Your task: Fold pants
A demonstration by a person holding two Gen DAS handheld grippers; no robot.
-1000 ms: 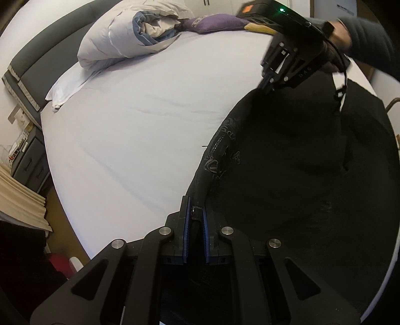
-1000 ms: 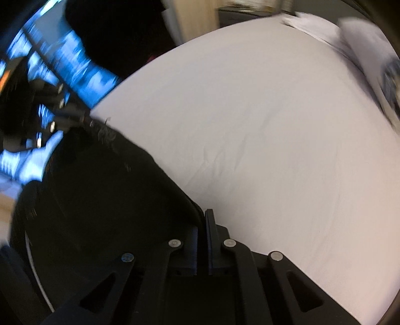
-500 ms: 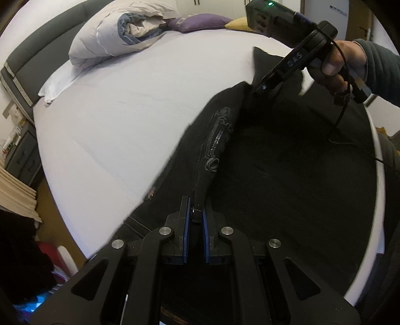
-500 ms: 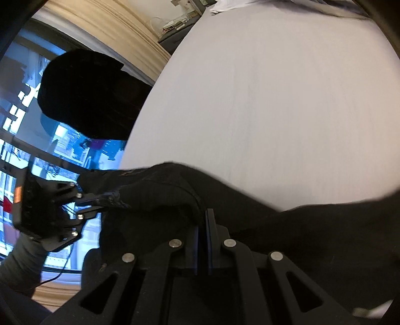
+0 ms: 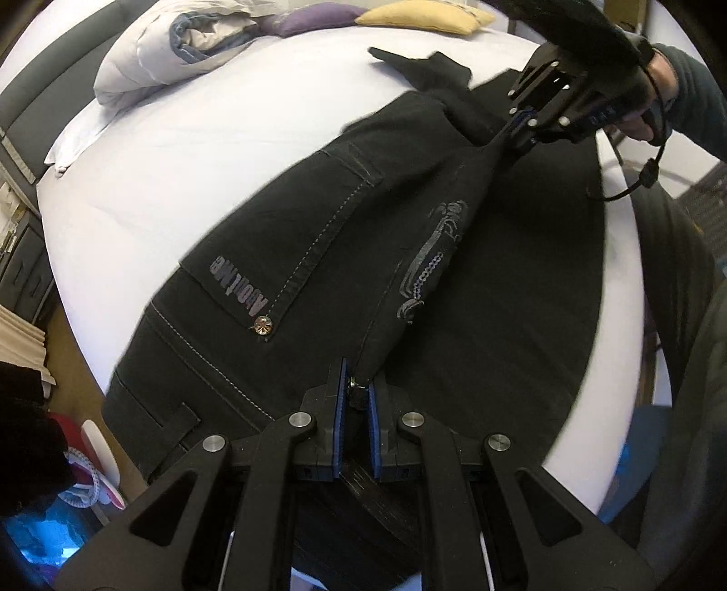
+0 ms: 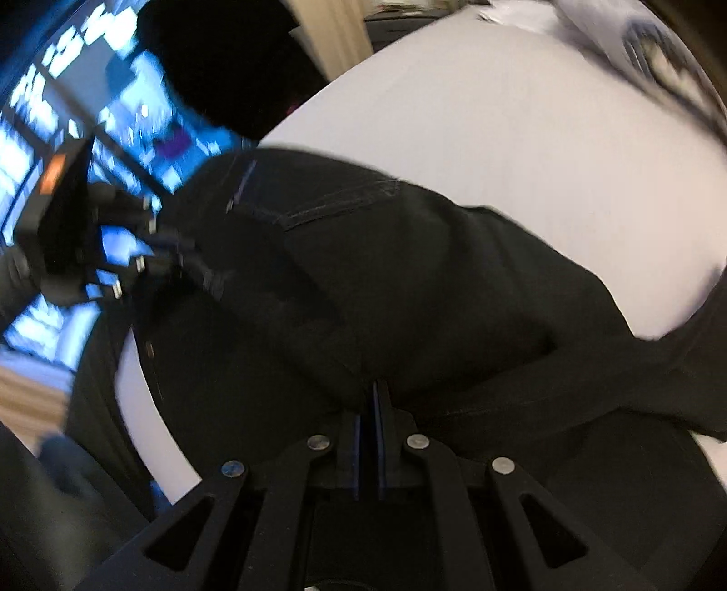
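Note:
Black pants (image 5: 318,254) with grey stitching and a printed pocket lie across the white bed (image 5: 150,150). My left gripper (image 5: 356,395) is shut on the waistband edge at the near side. My right gripper (image 5: 522,132) shows in the left wrist view at upper right, shut on the same raised fold, which is stretched taut between the two. In the blurred right wrist view the pants (image 6: 409,282) fill the middle, my right gripper (image 6: 373,400) is shut on the cloth, and my left gripper (image 6: 181,259) shows at the left.
A rolled white and grey duvet (image 5: 181,50) lies at the head of the bed, with a purple cushion (image 5: 318,18) and a yellow cushion (image 5: 422,18) behind it. A dark headboard (image 5: 41,91) is at left. Shoes and clutter (image 5: 91,473) lie on the floor.
Both grippers have carried the held edge over across the pants. The pocket side now lies spread on the bed to the left of the held fold.

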